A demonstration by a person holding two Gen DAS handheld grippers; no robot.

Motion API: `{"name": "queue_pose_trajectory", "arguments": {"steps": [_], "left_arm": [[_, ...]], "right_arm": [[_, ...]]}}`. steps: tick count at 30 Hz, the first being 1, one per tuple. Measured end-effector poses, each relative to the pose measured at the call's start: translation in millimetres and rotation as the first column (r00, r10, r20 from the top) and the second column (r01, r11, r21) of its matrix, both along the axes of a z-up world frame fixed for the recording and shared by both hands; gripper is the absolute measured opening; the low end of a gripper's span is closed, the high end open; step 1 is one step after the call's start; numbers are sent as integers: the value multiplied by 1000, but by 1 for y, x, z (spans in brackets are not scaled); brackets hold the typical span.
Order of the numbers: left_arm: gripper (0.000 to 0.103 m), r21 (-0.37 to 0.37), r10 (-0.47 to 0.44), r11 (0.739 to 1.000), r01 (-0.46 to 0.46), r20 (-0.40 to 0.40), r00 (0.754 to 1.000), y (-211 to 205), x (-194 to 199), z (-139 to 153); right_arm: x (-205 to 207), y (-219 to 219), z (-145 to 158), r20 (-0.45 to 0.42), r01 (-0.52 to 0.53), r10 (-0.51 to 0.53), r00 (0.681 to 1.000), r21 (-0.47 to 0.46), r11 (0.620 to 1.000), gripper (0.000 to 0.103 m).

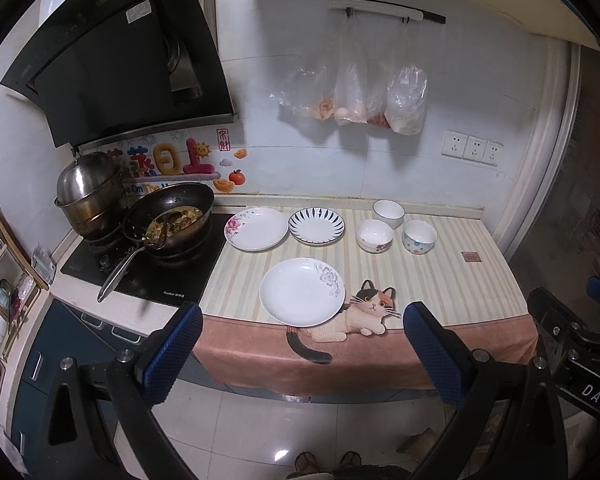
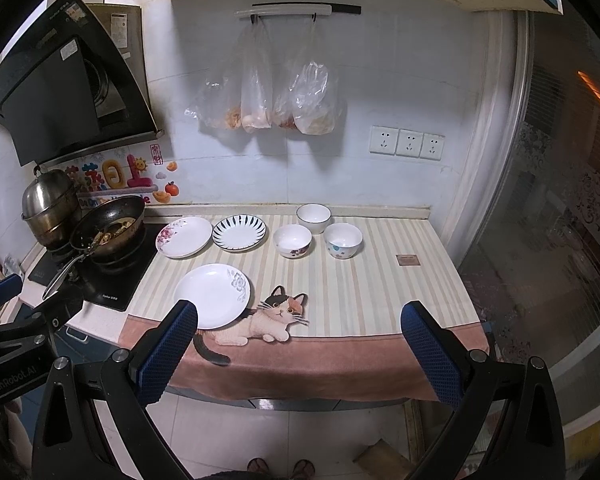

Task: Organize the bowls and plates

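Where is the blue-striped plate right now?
The blue-striped plate sits at the back of the striped cloth, between the pink-flowered plate and the bowls.

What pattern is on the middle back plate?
Dark blue radial stripes round the rim; clearest in right wrist view.

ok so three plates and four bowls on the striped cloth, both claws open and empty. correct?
Not quite: there are three bowls, not four. The right wrist view shows the plain bowl at the back, the floral bowl and the dotted bowl. The rest holds: three plates on the striped cloth, left claw and right claw open and empty.
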State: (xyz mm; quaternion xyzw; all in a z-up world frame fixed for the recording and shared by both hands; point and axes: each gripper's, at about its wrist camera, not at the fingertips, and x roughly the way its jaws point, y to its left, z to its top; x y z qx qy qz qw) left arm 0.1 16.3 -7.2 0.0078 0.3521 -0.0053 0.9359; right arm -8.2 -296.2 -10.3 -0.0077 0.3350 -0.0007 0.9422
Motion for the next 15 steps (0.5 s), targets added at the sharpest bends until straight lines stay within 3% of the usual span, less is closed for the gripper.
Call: {"name": "queue_pose_trajectory", "arguments": {"steps": [15], "left_arm": [[103, 1, -1, 1000, 1, -1, 1000, 2, 4, -7]], "right_arm": [[5, 7, -5, -5, 2, -2, 1000, 7, 1000, 103]]}}
